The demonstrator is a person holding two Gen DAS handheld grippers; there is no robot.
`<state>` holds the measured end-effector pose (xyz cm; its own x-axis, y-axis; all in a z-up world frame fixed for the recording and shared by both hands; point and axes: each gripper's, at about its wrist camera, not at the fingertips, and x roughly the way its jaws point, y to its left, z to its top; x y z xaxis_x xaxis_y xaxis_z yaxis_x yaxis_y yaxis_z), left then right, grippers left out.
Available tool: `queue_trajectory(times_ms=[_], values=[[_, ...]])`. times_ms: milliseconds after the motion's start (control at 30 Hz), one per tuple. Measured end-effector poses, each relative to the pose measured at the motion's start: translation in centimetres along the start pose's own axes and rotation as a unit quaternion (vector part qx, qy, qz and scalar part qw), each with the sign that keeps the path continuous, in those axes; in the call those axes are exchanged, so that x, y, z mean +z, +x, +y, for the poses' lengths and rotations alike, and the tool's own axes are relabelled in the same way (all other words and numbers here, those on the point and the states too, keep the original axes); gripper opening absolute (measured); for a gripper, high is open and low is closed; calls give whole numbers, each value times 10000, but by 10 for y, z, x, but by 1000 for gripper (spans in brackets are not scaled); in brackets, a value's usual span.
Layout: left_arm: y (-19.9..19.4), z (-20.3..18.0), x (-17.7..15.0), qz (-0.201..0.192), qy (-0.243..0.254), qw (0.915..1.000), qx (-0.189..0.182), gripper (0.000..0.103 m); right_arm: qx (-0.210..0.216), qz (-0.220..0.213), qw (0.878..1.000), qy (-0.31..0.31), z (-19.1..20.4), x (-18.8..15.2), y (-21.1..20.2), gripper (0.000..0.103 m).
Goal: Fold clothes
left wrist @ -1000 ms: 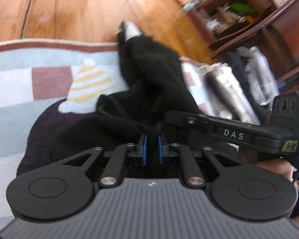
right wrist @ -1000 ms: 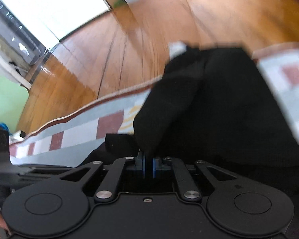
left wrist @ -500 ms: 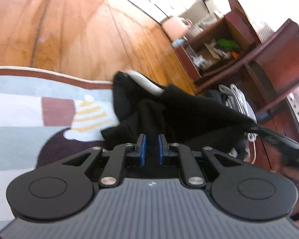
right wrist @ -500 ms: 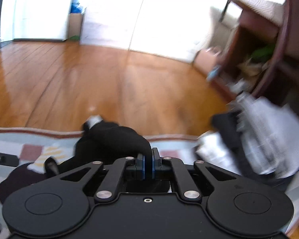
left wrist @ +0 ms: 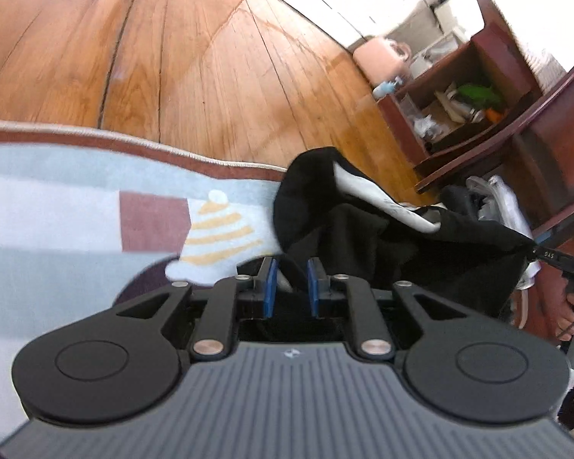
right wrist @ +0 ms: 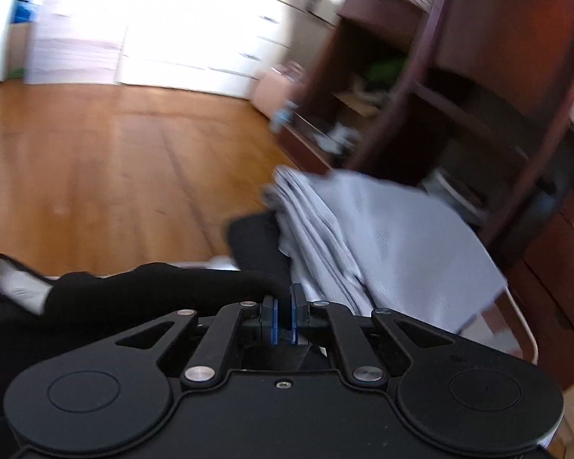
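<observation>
A black garment point(left wrist: 382, 244) with a white inner band hangs stretched between my two grippers above the patterned rug point(left wrist: 76, 214). In the left wrist view my left gripper point(left wrist: 291, 281) has its blue pads a little apart with a thin edge of the black cloth running between them. My right gripper point(left wrist: 555, 258) shows at the far right of that view, holding the garment's other corner. In the right wrist view my right gripper point(right wrist: 283, 319) is shut on the black cloth point(right wrist: 153, 287), which trails off to the left.
A pile of grey-white folded clothes point(right wrist: 382, 237) lies ahead of the right gripper, with more black cloth under it. A dark wooden shelf unit point(left wrist: 497, 88) with clutter stands to the right. Wooden floor point(left wrist: 172, 57) lies beyond the rug's edge.
Both grippers have lifted and drawn apart, so the black garment is now pulled out between them. The right gripper has swung to the right, towards the clothes pile and shelf.
</observation>
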<state>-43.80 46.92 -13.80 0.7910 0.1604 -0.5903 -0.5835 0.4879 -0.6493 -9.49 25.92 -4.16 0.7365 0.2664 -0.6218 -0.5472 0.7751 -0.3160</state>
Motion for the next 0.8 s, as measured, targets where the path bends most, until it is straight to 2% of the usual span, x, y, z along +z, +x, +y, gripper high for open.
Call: queue_trajectory(times_ms=[67, 133, 167, 267, 333, 400, 467, 500, 600, 700, 767, 800], values=[[34, -9, 19, 392, 534, 9976, 206, 16, -218, 35, 9998, -26, -2, -5, 19, 7], [60, -15, 35, 514, 997, 9929, 396, 16, -270, 10, 9995, -179, 11, -20, 34, 7], [73, -16, 43, 573, 1091, 9919, 316, 16, -305, -52, 9990, -321, 19, -28, 39, 7], [111, -13, 58, 926, 1013, 9902, -263, 16, -92, -260, 9967, -763, 33, -38, 42, 7], [140, -13, 59, 1328, 1077, 9842, -448, 34, 140, -393, 9940, -1014, 38, -40, 44, 7], [162, -15, 56, 1598, 1151, 9793, -462, 36, 377, -589, 9887, -1328, 40, -40, 42, 7], [174, -15, 54, 1614, 1138, 9789, -527, 42, 607, -796, 9815, -1631, 40, -42, 37, 7], [176, -14, 55, 1585, 1038, 9799, -629, 48, 687, -850, 9789, -1729, 40, -43, 34, 7], [182, -5, 60, 1656, 652, 9803, -852, 52, 767, -788, 9792, -1706, 35, -43, 32, 8], [188, 7, 66, 1678, 164, 9801, -1049, 52, 861, -651, 9838, -1430, 29, -42, 32, 8], [193, 7, 65, 1568, 119, 9813, -1111, 47, 912, -567, 9860, -1278, 27, -42, 35, 8], [196, 2, 62, 1523, 269, 9824, -1046, 28, 909, -558, 9865, -1245, 27, -43, 35, 8]])
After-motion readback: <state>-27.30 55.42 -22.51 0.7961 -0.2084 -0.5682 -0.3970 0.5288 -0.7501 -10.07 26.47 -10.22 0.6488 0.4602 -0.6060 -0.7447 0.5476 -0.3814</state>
